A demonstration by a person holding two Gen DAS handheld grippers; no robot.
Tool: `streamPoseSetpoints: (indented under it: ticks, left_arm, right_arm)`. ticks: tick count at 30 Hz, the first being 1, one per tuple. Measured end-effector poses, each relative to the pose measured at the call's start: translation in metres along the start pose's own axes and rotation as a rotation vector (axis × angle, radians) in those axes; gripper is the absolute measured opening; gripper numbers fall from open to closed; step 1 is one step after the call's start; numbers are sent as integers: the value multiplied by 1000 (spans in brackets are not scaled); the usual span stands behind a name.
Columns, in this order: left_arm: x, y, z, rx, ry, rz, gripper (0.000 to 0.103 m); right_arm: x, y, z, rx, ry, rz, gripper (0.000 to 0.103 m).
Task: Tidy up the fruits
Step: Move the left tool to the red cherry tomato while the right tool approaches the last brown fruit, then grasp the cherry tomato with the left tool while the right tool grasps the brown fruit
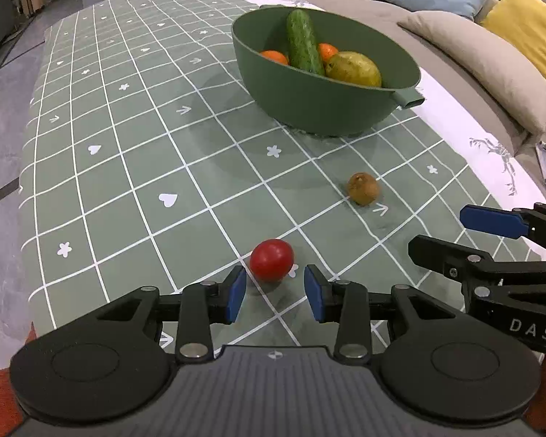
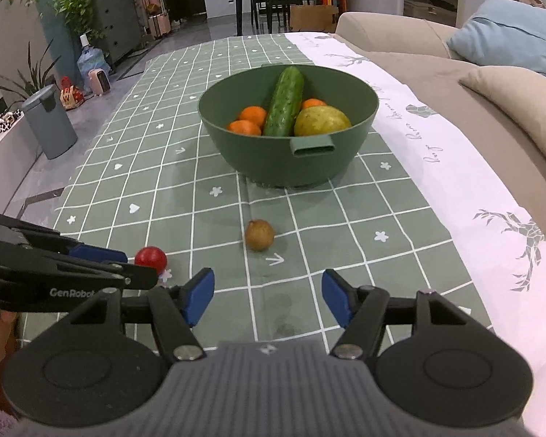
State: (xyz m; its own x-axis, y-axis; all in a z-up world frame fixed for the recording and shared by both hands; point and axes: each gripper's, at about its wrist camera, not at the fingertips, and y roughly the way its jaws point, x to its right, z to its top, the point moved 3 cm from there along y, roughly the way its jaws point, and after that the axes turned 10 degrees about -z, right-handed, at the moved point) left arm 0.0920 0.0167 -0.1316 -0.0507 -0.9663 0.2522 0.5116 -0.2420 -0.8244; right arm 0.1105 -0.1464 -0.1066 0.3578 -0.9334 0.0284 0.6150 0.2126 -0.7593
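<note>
Closing on the red tomato (image 1: 272,259) looks like the step in hand for the left tool (image 1: 275,293).

Left wrist view: tomato sits low centre on the checked tabletop (image 1: 127,167), just ahead of the blue pads (image 1: 236,293); jaws stand apart at a modest gap, nothing between them yet. My judgement: ease forward until the pads flank the tomato's widest part, keep low to the cloth, then close gently, since a round smooth fruit may roll off. The kiwi (image 1: 363,188) lies right of centre, well apart from the tomato. The green bowl (image 1: 309,105) stands upper centre, holding a cucumber (image 1: 304,42), oranges (image 1: 275,56) and a yellow-green fruit (image 1: 353,68). The right tool (image 1: 491,225) enters at the right edge, cut off by the frame.

Right wrist view: right tool (image 2: 268,296) stands wide and empty, aimed up-frame at the kiwi (image 2: 259,235), which is still clear of the pads. The left tool's fingers (image 2: 98,253) at lower left partly cover the tomato (image 2: 151,258). Whether the bowl (image 2: 287,162) holds more fruit beneath the cucumber cannot be told.
</note>
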Motion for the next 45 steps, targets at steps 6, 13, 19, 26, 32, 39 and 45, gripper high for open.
streamPoseSetpoints:
  ticks: [6, 13, 19, 26, 32, 39, 45]
  left_arm:
    - [-2, 8, 1, -3, -11, 7, 44]
    - [0, 10, 2, -1, 0, -20, 30]
    - [-2, 9, 8, 18, -15, -32, 30]
    - [-10, 10, 19, 28, -53, -43, 30]
    - [-14, 12, 25, 27, -72, -44, 30]
    - [-17, 16, 27, 18, -82, -46, 30]
    - [-17, 16, 28, 16, -90, -57, 30]
  right_arm:
    - [3, 8, -1, -14, 8, -2, 62]
    - [-1, 14, 1, 4, -16, 1, 61]
    - [-8, 22, 3, 4, -56, 13, 49]
    - [-14, 36, 12, 10, -73, 18, 37]
    - [-19, 48, 21, 16, -77, 17, 37]
    - [-19, 62, 26, 2, -64, 22, 30]
    - [-19, 66, 26, -5, -60, 28, 21]
